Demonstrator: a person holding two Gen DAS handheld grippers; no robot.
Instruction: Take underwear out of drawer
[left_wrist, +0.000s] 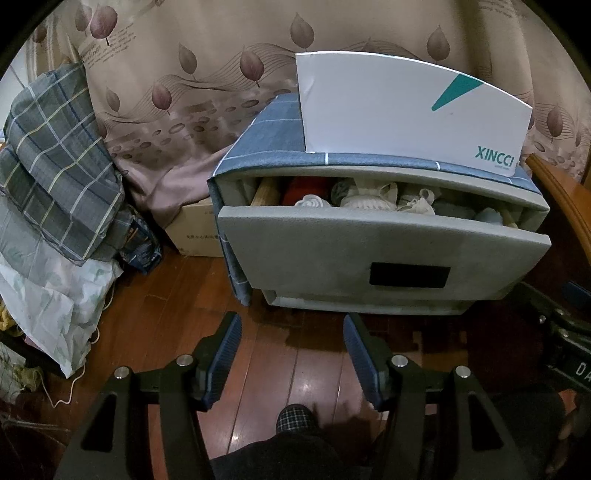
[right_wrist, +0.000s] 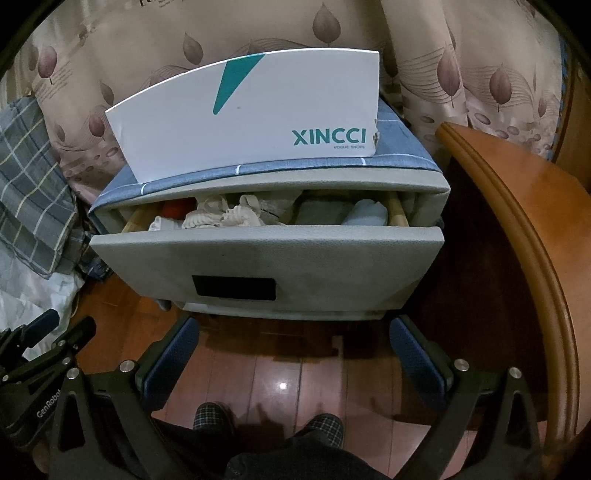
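While both grippers are hovering over the wood floor (left_wrist: 266, 369) near the drawer front, the left gripper (left_wrist: 291, 332) is holding its blue pads (left_wrist: 225, 354) apart with nothing between them, and the right gripper (right_wrist: 293, 334) is holding its pads (right_wrist: 170, 354) wider apart, likewise empty. The grey drawer (right_wrist: 295, 266) is standing pulled partly out, its dark handle slot (right_wrist: 234, 286) facing the cameras. Pale underwear (right_wrist: 225, 216) is lying crumpled inside, left of centre, beside folded grey cloth (right_wrist: 325, 212) on the right. A white shoebox (right_wrist: 258, 110) is sitting on the cabinet top, far behind the opening.
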